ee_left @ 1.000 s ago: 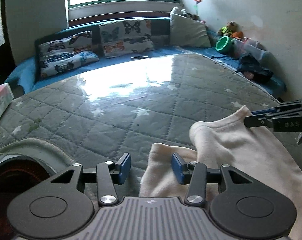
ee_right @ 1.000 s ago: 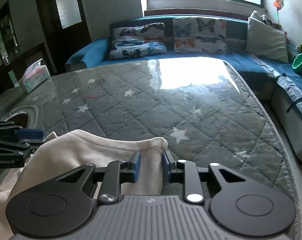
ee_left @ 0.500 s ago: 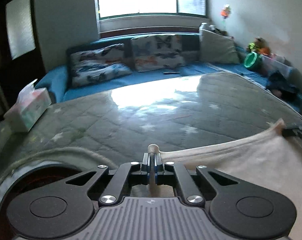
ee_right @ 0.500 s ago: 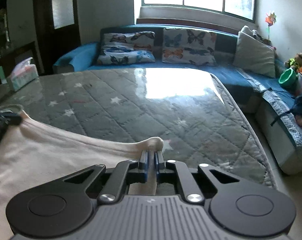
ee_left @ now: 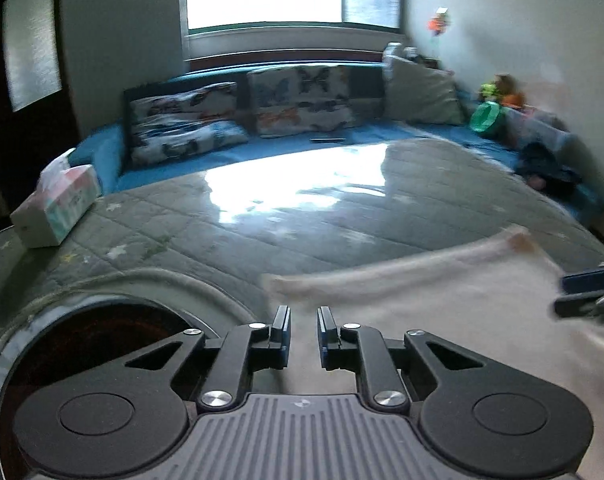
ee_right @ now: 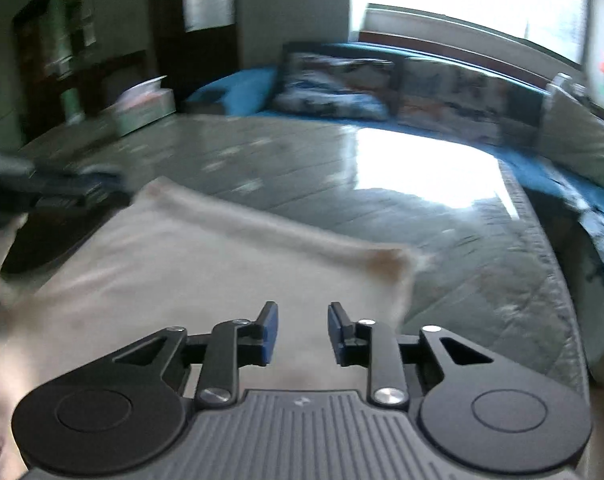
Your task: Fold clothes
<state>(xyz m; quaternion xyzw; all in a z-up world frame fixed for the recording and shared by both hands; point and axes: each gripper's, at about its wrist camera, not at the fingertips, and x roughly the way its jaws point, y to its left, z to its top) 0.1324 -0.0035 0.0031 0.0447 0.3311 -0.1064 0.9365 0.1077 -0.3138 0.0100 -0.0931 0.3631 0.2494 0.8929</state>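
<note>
The cream soft cloth garment (ee_left: pixel 441 312) lies flat on the grey quilted star-pattern mattress (ee_left: pixel 302 232). The left gripper (ee_left: pixel 303 332) and the right gripper (ee_right: pixel 300 332) have just been opening (narrow gaps, nothing pinched).

Garment (ee_left: pixel 441 320): cream, plain. Quilted cover (ee_left: pixel 302 232): grey-green, pale star print. Sofa (ee_left: pixel 102 152): blue. Two cushions (ee_left: pixel 305 100): white, butterfly print. Gripper pads (ee_right: pixel 270 332): blue on black linkages. Bowl (ee_left: pixel 487 117): green.
</note>
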